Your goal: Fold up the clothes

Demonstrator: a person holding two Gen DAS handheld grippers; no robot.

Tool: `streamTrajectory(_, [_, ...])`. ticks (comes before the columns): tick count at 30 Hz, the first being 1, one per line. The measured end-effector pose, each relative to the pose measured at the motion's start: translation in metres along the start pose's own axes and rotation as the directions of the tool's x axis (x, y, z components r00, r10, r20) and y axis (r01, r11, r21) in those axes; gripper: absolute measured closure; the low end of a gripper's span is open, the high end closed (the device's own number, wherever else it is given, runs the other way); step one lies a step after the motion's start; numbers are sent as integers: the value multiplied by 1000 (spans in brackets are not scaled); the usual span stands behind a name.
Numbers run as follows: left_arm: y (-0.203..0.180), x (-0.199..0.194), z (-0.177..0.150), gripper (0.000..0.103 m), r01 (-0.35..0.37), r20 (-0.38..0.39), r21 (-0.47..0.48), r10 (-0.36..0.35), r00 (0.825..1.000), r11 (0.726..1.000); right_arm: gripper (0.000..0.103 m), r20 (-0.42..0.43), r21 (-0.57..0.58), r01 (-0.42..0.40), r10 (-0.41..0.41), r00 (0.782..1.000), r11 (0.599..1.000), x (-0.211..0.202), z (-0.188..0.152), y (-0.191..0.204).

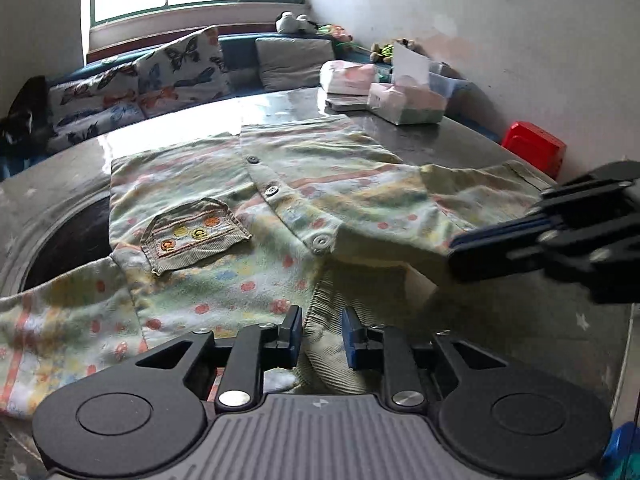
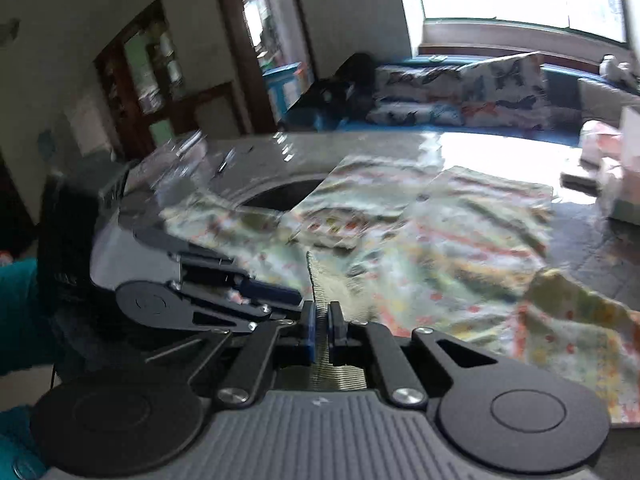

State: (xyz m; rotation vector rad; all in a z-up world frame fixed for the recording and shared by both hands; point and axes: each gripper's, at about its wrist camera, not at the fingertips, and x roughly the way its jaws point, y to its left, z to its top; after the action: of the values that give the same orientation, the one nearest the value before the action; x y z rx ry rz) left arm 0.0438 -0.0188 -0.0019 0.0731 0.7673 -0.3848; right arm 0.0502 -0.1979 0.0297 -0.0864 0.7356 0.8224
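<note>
A pale green child's shirt (image 1: 224,200) with coloured dots, buttons and a small chest pocket (image 1: 196,236) lies spread on the dark glossy table (image 1: 440,140). My left gripper (image 1: 320,332) is open at the near hem, its fingers either side of the ribbed collar band (image 1: 340,304). My right gripper (image 2: 322,328) is shut on that ribbed band (image 2: 320,280) and lifts it. It also shows at the right of the left wrist view (image 1: 480,248), clamped on the fabric. The shirt is blurred in the right wrist view (image 2: 420,232).
Tissue packs and boxes (image 1: 392,92) stand at the table's far right. A red box (image 1: 534,144) sits by the wall. A bench with butterfly cushions (image 1: 160,76) runs behind the table. A round opening (image 1: 68,244) shows in the table at left.
</note>
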Motion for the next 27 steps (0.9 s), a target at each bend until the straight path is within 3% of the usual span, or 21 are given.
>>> streamTrajectory(4, [10,-16,-6,79,10,1,-20,-10,1000,1000,92,-34,-58,-33,31,999,998,11,1,9])
streamTrajectory(9, [20,-37,-6,78,5,33,-52,-3,999,999,91,-14,-26,-9,8,1000,1000,24,5,2])
streamTrajectory(13, [17,-38,6,77,9,65,-55,-5,998,998,90,-94,-23,-3,1,996,1000,50,-8,-2])
streamTrajectory(15, [15,-39,11,77,11,81,-57,-7,997,998,88,-85,-18,9,-10,996,1000,44,-12,-3])
streamTrajectory(17, [10,-31,16,75,25,85,-56,-20,996,998,78,-62,-8,22,-22,998,1000,32,-13,-5])
streamTrajectory(20, [1,-14,22,75,52,82,-52,-48,996,997,76,-28,8,41,-40,999,999,14,-14,-9])
streamTrajectory(24, [-11,5,25,75,92,74,-44,-89,993,995,76,17,130,164,-168,986,978,-7,-21,-42])
streamTrajectory(27, [-22,15,20,75,117,48,-25,-116,992,993,76,-3,197,254,-259,966,947,-14,-33,-67])
